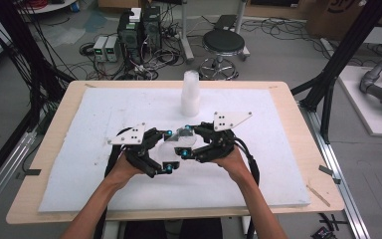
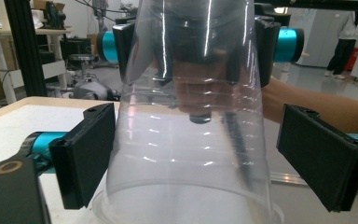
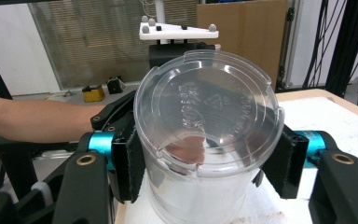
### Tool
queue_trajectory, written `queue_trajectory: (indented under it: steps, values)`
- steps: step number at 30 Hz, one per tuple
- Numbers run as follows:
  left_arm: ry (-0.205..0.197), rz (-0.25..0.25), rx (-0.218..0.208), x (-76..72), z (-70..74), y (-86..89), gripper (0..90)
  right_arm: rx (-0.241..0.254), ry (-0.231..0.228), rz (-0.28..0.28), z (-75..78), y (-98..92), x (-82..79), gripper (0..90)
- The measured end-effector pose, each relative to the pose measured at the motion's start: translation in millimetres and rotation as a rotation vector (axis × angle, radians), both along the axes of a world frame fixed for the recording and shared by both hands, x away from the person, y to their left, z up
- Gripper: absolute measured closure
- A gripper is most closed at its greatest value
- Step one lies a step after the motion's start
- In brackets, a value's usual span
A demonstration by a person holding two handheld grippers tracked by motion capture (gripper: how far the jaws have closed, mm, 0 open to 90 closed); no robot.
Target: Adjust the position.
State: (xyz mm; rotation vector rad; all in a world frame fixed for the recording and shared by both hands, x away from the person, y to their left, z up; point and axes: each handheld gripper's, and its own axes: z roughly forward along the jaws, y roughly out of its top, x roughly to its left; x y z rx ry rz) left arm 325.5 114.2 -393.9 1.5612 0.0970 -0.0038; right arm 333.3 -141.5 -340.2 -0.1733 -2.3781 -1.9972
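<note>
A clear plastic cup (image 1: 174, 143) lies on its side between my two grippers, just above the white foam mat (image 1: 278, 164). My right gripper (image 1: 184, 141) is shut on the cup's narrow base end, pads pressed on both sides (image 3: 207, 163). The cup's base (image 3: 207, 107) faces the right gripper view. My left gripper (image 1: 168, 151) stands open around the wide mouth end. In the left gripper view its pads (image 2: 86, 154) flank the cup (image 2: 191, 140), and the right-hand pad stands clear of the wall. Behind the cup are the right gripper's (image 2: 193, 42) jaws clamping it.
A stack of white cups (image 1: 190, 93) stands upright at the back middle of the mat. The wooden table's edge (image 1: 308, 129) frames the mat. Beyond the table stand a stool (image 1: 223, 45), computer cases and black frame posts.
</note>
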Motion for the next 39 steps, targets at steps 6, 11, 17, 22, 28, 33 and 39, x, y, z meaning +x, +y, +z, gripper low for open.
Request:
queue_trajectory:
  steps: [6, 11, 17, 22, 28, 33, 39]
  values:
    - [0.001, 0.003, 0.013, 0.3, -1.0, -0.2, 20.1, 0.007, 0.004, 0.004, -1.2, 0.0, 0.3, 39.7]
    - [-0.006, 0.022, 0.01, 0.8, -0.8, 2.0, 27.6, 0.02, 0.013, 0.013, -2.2, -0.8, 0.8, 40.1]
    - [-0.01, 0.031, 0.015, 0.8, -0.8, 2.1, 30.5, 0.021, 0.015, 0.011, -3.1, -1.2, 0.9, 40.5]
    - [-0.012, 0.032, 0.025, 0.6, -0.7, 2.2, 31.1, 0.017, 0.009, 0.009, -3.5, -1.4, 1.1, 38.6]
    - [-0.011, 0.031, 0.033, -0.5, -0.3, 4.1, 31.7, -0.041, 0.005, 0.016, -2.8, 1.4, -1.4, 17.9]
    - [-0.006, 0.031, 0.077, -1.9, 0.1, 7.2, 31.7, -0.082, -0.005, 0.009, -2.9, 1.1, -2.8, 17.8]
    - [0.002, 0.021, 0.242, -7.0, 8.2, 17.0, 31.7, -0.131, -0.009, 0.007, -1.8, -2.6, -4.3, 17.8]
